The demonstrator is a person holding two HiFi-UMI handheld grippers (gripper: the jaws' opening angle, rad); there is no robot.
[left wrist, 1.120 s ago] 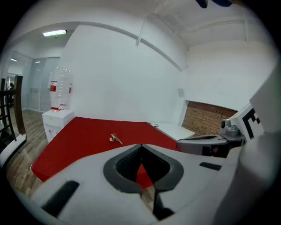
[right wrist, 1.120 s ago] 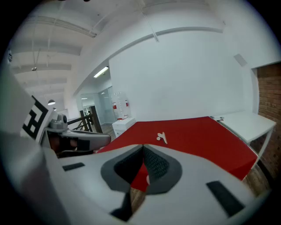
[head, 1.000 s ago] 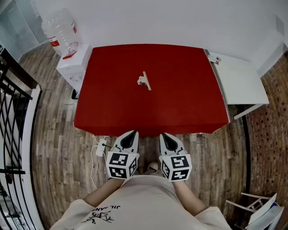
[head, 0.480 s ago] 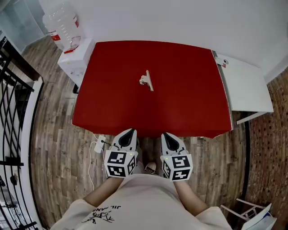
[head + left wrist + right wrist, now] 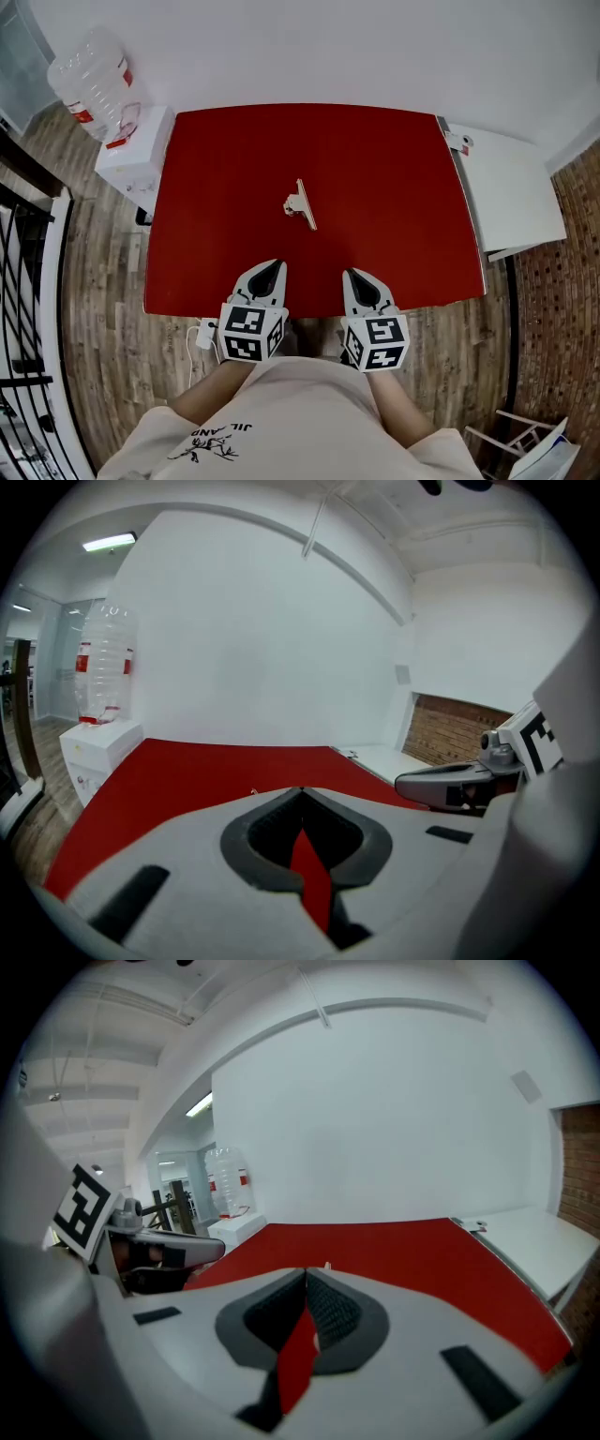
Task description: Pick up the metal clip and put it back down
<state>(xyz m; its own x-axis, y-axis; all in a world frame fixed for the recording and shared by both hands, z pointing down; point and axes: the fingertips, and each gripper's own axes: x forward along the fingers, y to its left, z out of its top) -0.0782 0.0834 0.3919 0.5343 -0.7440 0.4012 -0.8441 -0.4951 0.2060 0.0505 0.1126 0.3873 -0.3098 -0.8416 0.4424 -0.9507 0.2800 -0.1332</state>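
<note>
Head view: metal clip lies flat on the red tabletop, approx mid-width, well clear of every edge and touching nothing else. Both claws sit over the near edge, side by side, tips pointing fwd across the red. The left claw has its jaws together w/ nothing btwn them. The right claw is the same, tips meeting and empty (each claw's own view shows only a sliver of red through the slot behind the closed tips). Relation that matters: the clip is ahead of both claws and well apart from them, in the gap btwn their two lines but off-centre toward the left one. By my reckoning that makes the left claw the nearer. The clip's long bar runs mostly away from the person, far end leaning a bit left, near end a bit right. Its handles stick out on the bar's left side. So a reach from the left would prob. meet the handles first, and one from the right the bar's plain edge. Either way the chosen claw would need to open before it can take the clip, and turning the jaws to straddle the bar crosswise looks the safer line.
</note>
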